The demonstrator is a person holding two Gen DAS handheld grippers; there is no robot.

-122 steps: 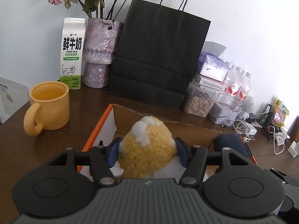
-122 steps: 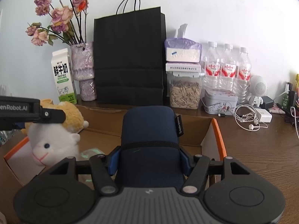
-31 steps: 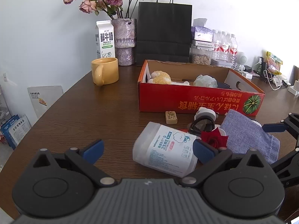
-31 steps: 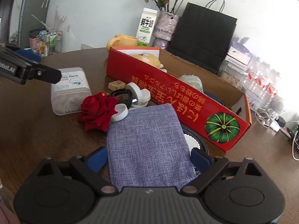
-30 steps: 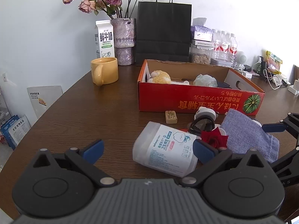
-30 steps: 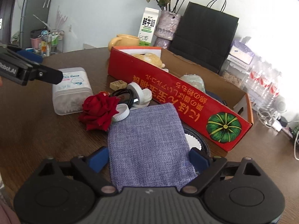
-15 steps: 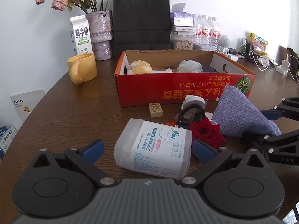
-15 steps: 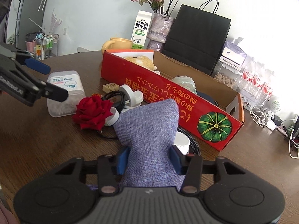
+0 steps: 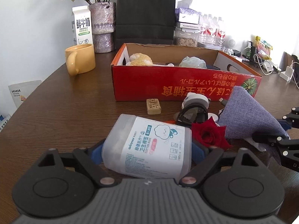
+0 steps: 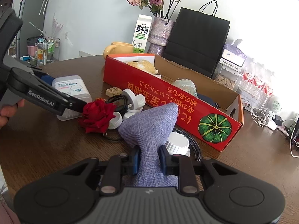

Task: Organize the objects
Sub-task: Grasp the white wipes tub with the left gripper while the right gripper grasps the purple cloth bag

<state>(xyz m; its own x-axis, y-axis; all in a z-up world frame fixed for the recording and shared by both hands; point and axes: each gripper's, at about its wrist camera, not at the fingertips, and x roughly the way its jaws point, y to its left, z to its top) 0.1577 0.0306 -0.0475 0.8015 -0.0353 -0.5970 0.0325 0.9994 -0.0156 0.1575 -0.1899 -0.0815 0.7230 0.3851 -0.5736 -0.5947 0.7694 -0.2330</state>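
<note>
The swab box (image 9: pixel 149 149), labelled "winner" and "COTTON BUDS", lies at lower centre on the worktop (image 9: pixel 65 112) inside the left gripper (image 9: pixel 147 152), whose jaws have been closing and flank it. The right gripper (image 10: pixel 148 158) has been closing and pinches the pouch (image 10: pixel 151 125). Only the right view shows "GenRobot.AI"; the carton (image 10: pixel 141 33) reads "FRESH MILK".
</note>
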